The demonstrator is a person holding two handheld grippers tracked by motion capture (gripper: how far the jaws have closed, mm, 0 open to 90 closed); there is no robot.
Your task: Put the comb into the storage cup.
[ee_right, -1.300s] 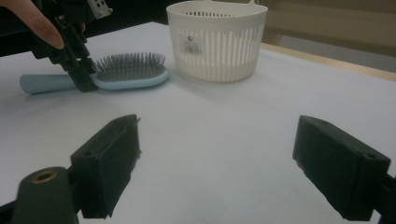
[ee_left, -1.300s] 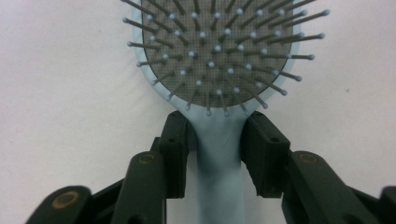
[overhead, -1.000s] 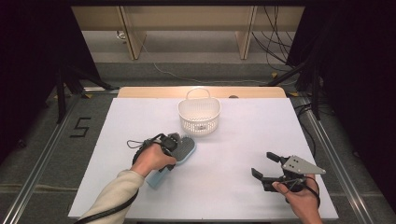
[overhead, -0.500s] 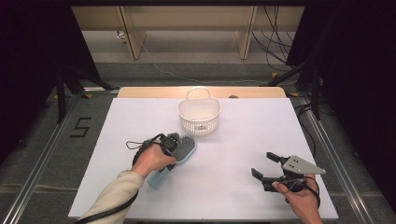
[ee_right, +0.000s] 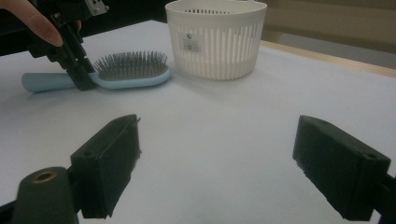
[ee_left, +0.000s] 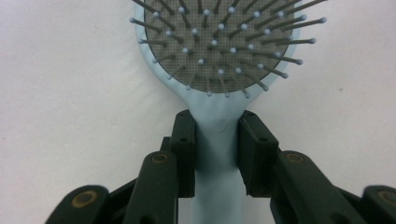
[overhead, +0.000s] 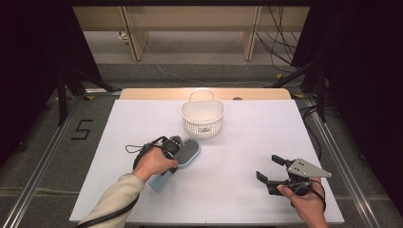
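A light blue hairbrush (overhead: 186,153) lies bristles-up on the white table, left of centre. My left gripper (overhead: 175,148) points down over its neck, and in the left gripper view both pads (ee_left: 185,154) press the hairbrush (ee_left: 219,70) just below its bristle head. From the right gripper view the left gripper (ee_right: 81,79) stands on the hairbrush (ee_right: 126,74) where handle meets head. My right gripper (overhead: 272,168) rests near the front right of the table, jaws wide apart with nothing between them (ee_right: 215,163).
A white slotted basket (overhead: 203,118) with a handle stands at the back middle of the table, just beyond the brush; it looks empty (ee_right: 215,37). The white table sheet (overhead: 247,142) ends at a wooden strip behind the basket.
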